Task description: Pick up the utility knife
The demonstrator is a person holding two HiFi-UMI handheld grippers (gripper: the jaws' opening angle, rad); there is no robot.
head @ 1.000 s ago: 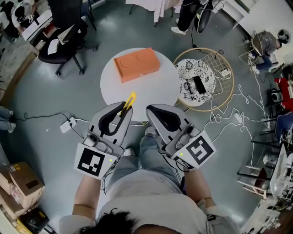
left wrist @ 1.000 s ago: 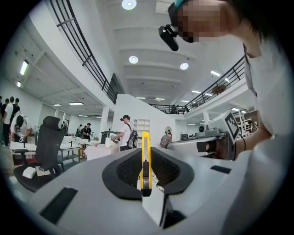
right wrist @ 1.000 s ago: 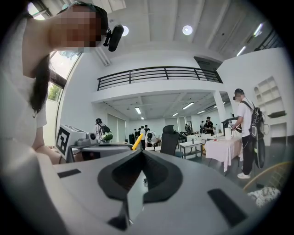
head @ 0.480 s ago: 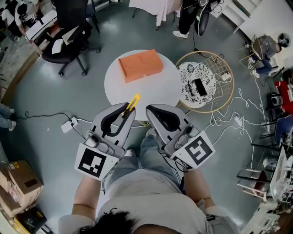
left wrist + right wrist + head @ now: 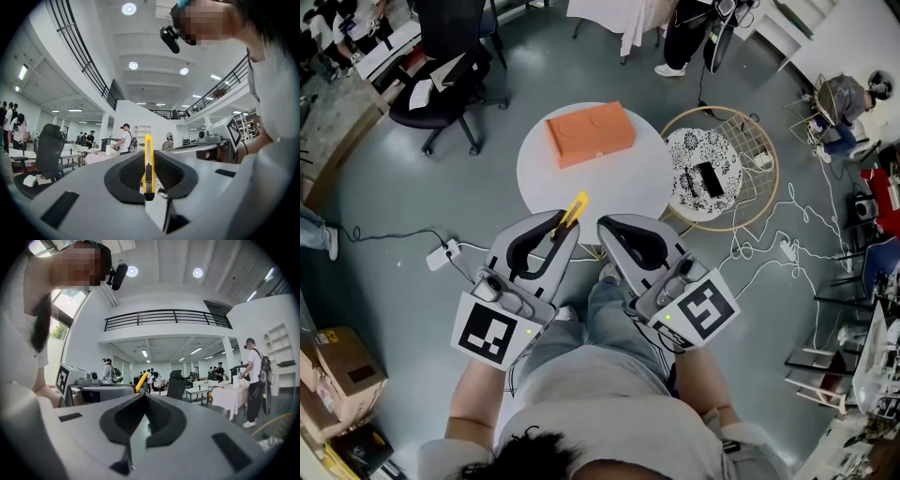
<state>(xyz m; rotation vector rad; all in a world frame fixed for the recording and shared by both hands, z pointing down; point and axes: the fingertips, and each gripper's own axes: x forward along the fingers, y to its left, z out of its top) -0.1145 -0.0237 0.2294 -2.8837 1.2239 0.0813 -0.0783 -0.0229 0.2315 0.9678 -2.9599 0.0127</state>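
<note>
Head view: left tongs (image 5: 565, 221) grip the utility knife (image 5: 574, 207), right tongs (image 5: 606, 226) clenched empty, orange box (image 5: 591, 133) on table (image 5: 628, 183).

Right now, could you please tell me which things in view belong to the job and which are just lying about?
Job in hand: utility knife, clamped in the left gripper.

Lying about: orange box on the round white table, wire basket, office chair, power strip on the floor. The right gripper is shut and empty.
</note>
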